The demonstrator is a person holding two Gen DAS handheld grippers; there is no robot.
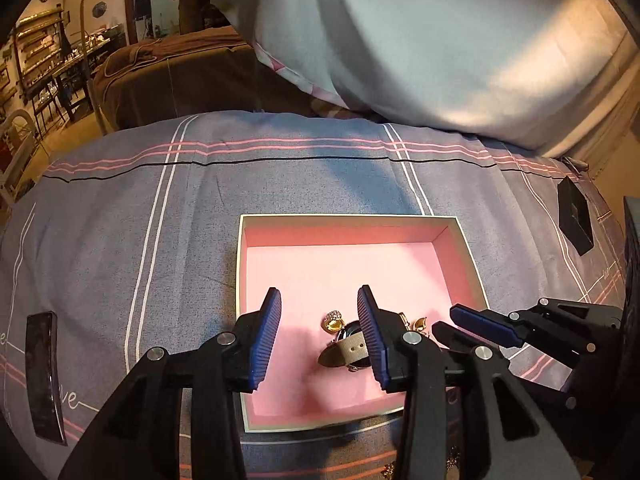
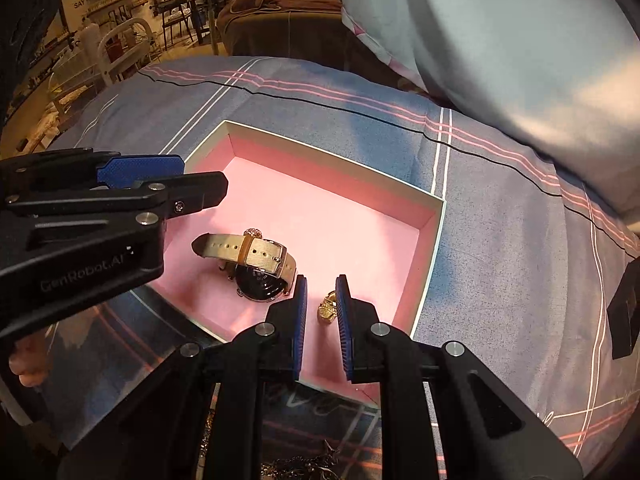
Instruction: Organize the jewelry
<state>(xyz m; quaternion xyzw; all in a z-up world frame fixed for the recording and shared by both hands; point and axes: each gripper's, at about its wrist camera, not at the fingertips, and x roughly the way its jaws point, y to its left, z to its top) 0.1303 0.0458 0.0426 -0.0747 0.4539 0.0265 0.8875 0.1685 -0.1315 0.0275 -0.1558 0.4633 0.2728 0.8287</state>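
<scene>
An open box with a pink lining (image 1: 348, 216) (image 2: 332, 156) sits on the striped bedsheet. Inside it lies a watch (image 1: 347, 350) (image 2: 264, 260) with a beige strap and a dark dial. My left gripper (image 1: 319, 320) (image 2: 192, 184) hovers open just above the watch, its pads clear of it. A gold ornament (image 1: 334, 323) lies just beyond the watch. A second gold piece (image 2: 328, 308) (image 1: 420, 324) rests on the box floor between the pads of my right gripper (image 2: 322, 282) (image 1: 446, 320). That gripper stands narrowly open, with a gap beside the piece.
A pale duvet (image 1: 440, 40) is piled at the back of the bed. A small black box (image 1: 574, 216) (image 2: 624, 312) sits to the right, and a dark flat strip (image 1: 44, 376) to the left. Loose chain jewelry (image 2: 296, 464) lies near the front edge.
</scene>
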